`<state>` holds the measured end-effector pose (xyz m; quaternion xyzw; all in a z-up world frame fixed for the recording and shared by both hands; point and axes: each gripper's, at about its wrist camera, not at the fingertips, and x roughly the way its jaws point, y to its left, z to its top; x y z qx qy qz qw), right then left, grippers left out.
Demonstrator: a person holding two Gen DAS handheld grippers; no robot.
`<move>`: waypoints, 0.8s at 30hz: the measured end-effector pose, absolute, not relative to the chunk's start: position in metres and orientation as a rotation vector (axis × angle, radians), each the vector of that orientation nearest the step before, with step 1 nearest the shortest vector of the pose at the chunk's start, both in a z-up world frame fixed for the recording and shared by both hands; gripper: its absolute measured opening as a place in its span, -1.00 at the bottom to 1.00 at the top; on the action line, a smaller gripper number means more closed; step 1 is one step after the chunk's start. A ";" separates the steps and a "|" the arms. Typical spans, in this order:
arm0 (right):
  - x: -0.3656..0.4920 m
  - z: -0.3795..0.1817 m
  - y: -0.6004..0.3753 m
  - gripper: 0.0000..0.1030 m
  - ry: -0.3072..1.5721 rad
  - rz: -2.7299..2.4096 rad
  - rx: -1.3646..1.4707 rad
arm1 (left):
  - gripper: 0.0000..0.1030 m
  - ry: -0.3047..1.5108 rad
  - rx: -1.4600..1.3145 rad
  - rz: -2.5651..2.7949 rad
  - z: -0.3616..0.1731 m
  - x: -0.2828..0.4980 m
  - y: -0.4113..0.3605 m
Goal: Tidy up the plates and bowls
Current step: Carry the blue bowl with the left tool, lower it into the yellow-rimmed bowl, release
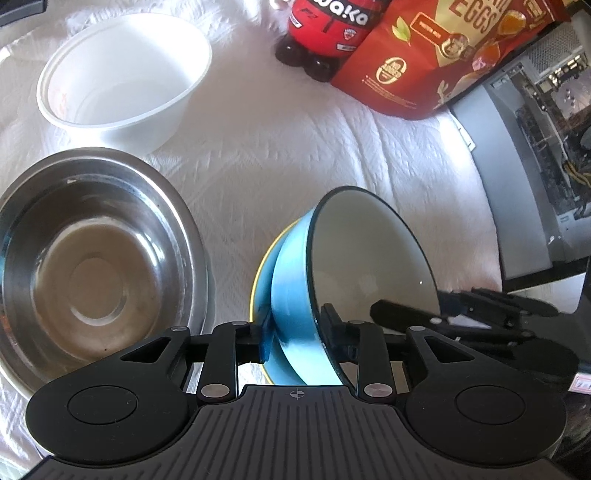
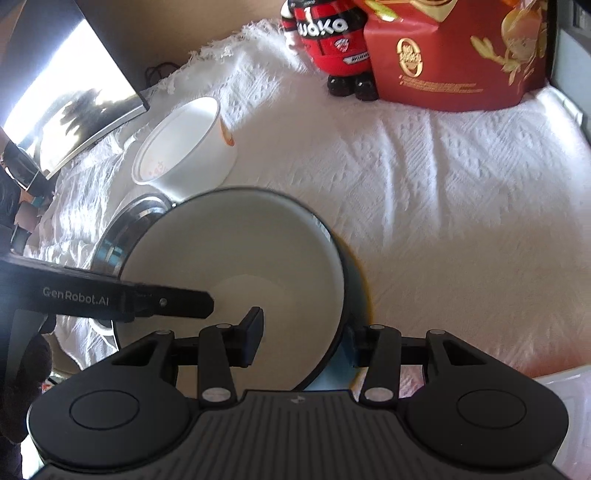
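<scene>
A blue bowl (image 1: 369,258) with a white inside and a dark rim stands tilted on its edge over the white cloth. My left gripper (image 1: 295,328) is shut on its near wall, one finger on the blue outside and one inside the rim. My right gripper (image 2: 306,332) is shut on the same bowl (image 2: 236,258) from the other side, one finger inside and one behind the wall. Close under the bowl lies a blue dish with a yellow rim (image 1: 258,273). A steel bowl (image 1: 92,277) lies to the left and a white bowl (image 1: 122,74) behind it.
A red drink bottle (image 1: 325,33) and a red snack bag (image 1: 443,55) stand at the back of the white cloth (image 1: 295,155). An open computer case (image 1: 546,147) borders the right side. In the right wrist view a dark monitor (image 2: 74,110) leans at the left.
</scene>
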<state>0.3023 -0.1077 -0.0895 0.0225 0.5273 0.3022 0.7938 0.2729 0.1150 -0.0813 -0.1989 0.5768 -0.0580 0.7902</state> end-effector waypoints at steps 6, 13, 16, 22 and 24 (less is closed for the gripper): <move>0.306 -0.091 -0.111 -0.13 1.146 0.657 0.075 | -0.44 1.250 -0.425 -0.129 -0.080 0.273 0.116; 0.306 -0.092 -0.110 -0.13 1.144 0.657 0.072 | -0.44 1.253 -0.428 -0.128 -0.078 0.273 0.118; 0.306 -0.091 -0.112 -0.13 1.144 0.657 0.082 | -0.44 1.249 -0.433 -0.127 -0.078 0.273 0.120; 0.303 -0.090 -0.112 -0.13 1.133 0.652 0.070 | -0.44 1.243 -0.413 -0.125 -0.075 0.272 0.117; 0.304 -0.090 -0.112 -0.13 1.133 0.652 0.072 | -0.44 1.238 -0.418 -0.124 -0.074 0.272 0.119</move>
